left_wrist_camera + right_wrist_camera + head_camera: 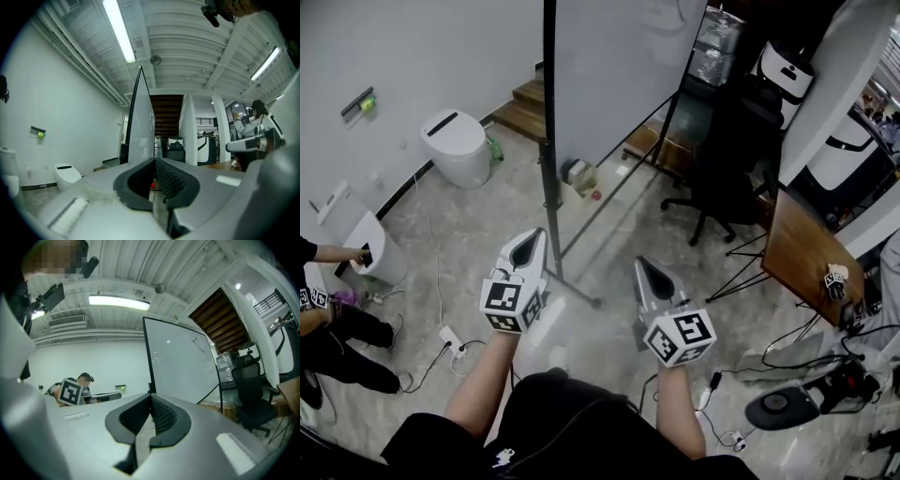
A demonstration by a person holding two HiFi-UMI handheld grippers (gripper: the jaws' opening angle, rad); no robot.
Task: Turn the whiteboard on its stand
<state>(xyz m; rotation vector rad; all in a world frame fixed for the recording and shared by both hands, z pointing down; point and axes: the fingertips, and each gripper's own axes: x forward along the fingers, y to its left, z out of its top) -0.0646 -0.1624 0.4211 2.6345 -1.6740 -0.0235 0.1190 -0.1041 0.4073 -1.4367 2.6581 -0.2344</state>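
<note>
White whiteboard (619, 75) cut off above; left gripper (534, 240) and right gripper (644, 265) jaws pressed together.

Left claw (528, 247) and right claw (650, 273) are held forward side by side, both closed, empty.

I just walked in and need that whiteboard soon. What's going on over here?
A person stands facing the whiteboard on its stand, with a handheld gripper in each hand. The left gripper and the right gripper are both shut with nothing between their jaws. They point toward the board's near edge but touch neither board nor stand. The board has not been gripped yet.
</note>
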